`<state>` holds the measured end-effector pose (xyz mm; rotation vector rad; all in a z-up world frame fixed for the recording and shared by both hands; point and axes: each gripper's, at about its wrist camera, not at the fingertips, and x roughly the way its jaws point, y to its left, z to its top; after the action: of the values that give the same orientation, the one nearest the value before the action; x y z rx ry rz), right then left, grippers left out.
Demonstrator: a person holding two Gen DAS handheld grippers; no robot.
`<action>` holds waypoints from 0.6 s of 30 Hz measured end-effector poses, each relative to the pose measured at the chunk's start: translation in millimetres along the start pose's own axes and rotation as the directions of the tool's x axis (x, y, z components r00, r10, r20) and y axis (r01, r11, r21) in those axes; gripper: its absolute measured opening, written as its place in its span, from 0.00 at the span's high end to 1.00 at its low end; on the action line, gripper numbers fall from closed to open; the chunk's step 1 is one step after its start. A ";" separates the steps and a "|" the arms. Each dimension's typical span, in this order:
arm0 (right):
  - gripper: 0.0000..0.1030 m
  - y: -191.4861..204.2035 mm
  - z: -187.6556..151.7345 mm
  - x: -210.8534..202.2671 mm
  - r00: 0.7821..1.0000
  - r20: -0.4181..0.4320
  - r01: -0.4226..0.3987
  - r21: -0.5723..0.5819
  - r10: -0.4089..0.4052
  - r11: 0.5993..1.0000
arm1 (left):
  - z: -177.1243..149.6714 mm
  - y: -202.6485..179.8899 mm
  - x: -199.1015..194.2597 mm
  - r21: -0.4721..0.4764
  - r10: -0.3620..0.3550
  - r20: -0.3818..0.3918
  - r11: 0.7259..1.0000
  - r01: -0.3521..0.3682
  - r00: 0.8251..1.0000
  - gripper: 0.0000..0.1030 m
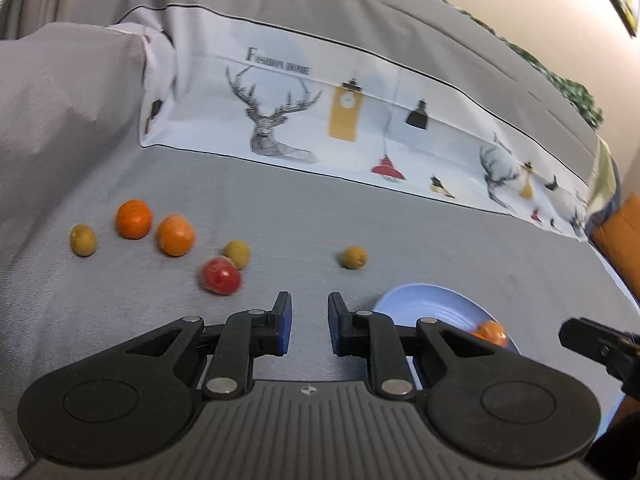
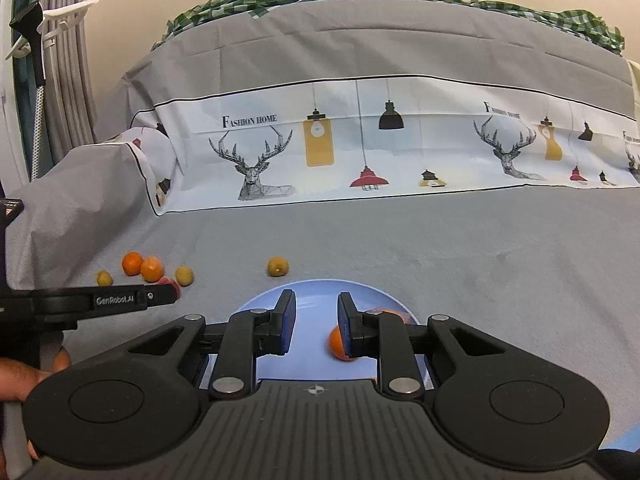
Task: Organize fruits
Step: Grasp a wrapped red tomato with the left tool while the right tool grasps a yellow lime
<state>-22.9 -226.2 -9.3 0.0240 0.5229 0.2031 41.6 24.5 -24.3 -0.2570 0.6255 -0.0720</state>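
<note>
Both tongs nearly closed, nothing between the pads: right tongs (image 2: pixel 316 326) hover over the blue plate (image 2: pixel 312 292), an orange fruit (image 2: pixel 338 344) just beside the right pad; left tongs (image 1: pixel 309 326) sit empty above the grey cloth. Risk: the red fruit (image 1: pixel 221 276) and olive-green ones (image 1: pixel 353 257) are round with no clear long axis, so they may roll on soft cloth if nudged. Two oranges (image 1: pixel 134 219) lie furthest left.

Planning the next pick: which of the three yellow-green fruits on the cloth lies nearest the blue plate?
The lone yellow-green fruit, apart from the cluster and just beyond the blue plate. The other two lie farther left among the oranges.
</note>
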 end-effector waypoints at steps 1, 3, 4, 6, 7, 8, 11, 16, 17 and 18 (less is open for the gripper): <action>0.77 1.4 0.7 1.1 1.000 -0.004 -0.005 0.000 0.005 1.000 | 0.6 1.7 0.2 -0.005 0.004 0.002 1.000 -0.004 1.000 0.79; 0.77 3.9 2.9 4.8 1.000 -0.020 -0.018 0.007 0.018 1.000 | 2.5 4.6 1.7 -0.014 0.016 0.004 1.000 -0.016 1.000 0.79; 0.77 4.1 4.7 7.4 0.999 -0.032 -0.029 0.016 0.030 0.999 | 2.8 6.1 2.3 -0.020 0.021 0.004 1.000 -0.021 1.000 0.79; 0.76 4.7 9.3 15.5 0.996 -0.061 -0.064 0.034 0.066 0.997 | 4.1 9.8 4.8 -0.033 0.035 0.000 0.999 -0.035 0.999 0.79; 0.76 5.8 11.7 21.6 0.993 -0.082 -0.086 0.038 0.089 0.996 | 4.3 11.4 6.2 -0.040 0.042 -0.002 0.998 -0.042 0.999 0.79; 0.76 7.7 13.9 29.0 0.989 -0.104 -0.106 0.038 0.109 0.994 | 4.8 13.5 8.1 -0.047 0.052 -0.005 0.998 -0.052 0.999 0.79; 0.76 16.1 20.1 51.0 0.981 -0.149 -0.127 0.004 0.126 0.992 | 6.7 20.5 13.0 -0.069 0.081 -0.013 0.994 -0.081 0.997 0.79; 0.76 27.2 38.8 84.8 0.974 -0.171 -0.151 -0.018 0.146 0.988 | 10.0 29.7 21.5 -0.098 0.131 -0.020 0.986 -0.133 0.991 0.78; 0.74 27.0 41.3 91.3 0.972 -0.177 -0.157 -0.015 0.152 0.988 | 10.6 32.2 23.5 -0.107 0.140 -0.021 0.984 -0.142 0.990 0.78; 0.73 27.5 43.3 98.8 0.970 -0.186 -0.163 -0.011 0.158 0.987 | 11.3 33.8 25.6 -0.111 0.152 -0.024 0.982 -0.153 0.988 0.76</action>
<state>77.3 -178.4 -18.5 0.0225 0.7041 0.3727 68.6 56.0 -38.8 -0.3168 0.6635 0.1092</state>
